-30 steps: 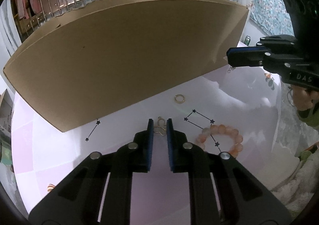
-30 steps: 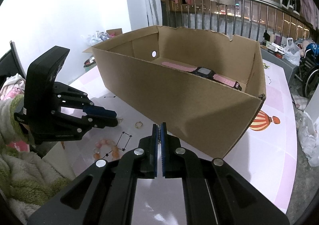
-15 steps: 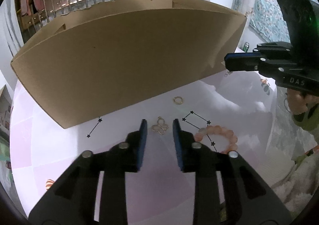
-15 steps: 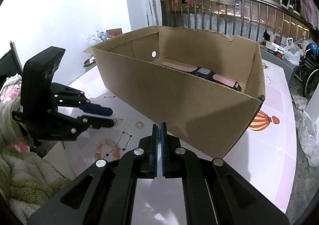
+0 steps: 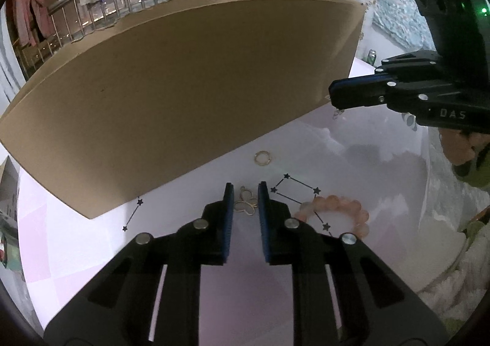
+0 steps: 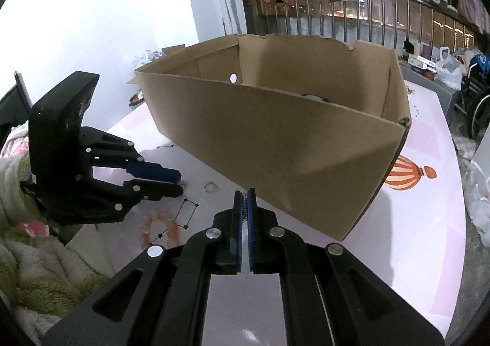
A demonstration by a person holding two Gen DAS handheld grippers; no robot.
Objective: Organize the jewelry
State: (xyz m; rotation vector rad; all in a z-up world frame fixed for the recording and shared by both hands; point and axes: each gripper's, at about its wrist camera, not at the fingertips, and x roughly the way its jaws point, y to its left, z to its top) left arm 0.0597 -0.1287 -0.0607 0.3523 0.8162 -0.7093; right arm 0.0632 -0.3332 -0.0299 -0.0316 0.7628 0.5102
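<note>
Jewelry mostly remains outside the box (image 5: 183,95): ring (image 5: 262,158), bracelet (image 5: 337,211); left gripper (image 5: 245,193) closing around the pendant (image 5: 246,204), right gripper (image 6: 245,202) pinching a chain (image 6: 244,208).

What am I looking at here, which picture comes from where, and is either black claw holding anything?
A person holds a two-fingered gripper in each hand; a camera on each looks along its fingers. One picture is from the left gripper, the other from the right gripper. On the pink table beside the cardboard box lie a gold ring, a bead bracelet and a butterfly charm. The left fingers are closing around the charm, not yet pressing it. The right fingers are shut on a small silvery piece.
</note>
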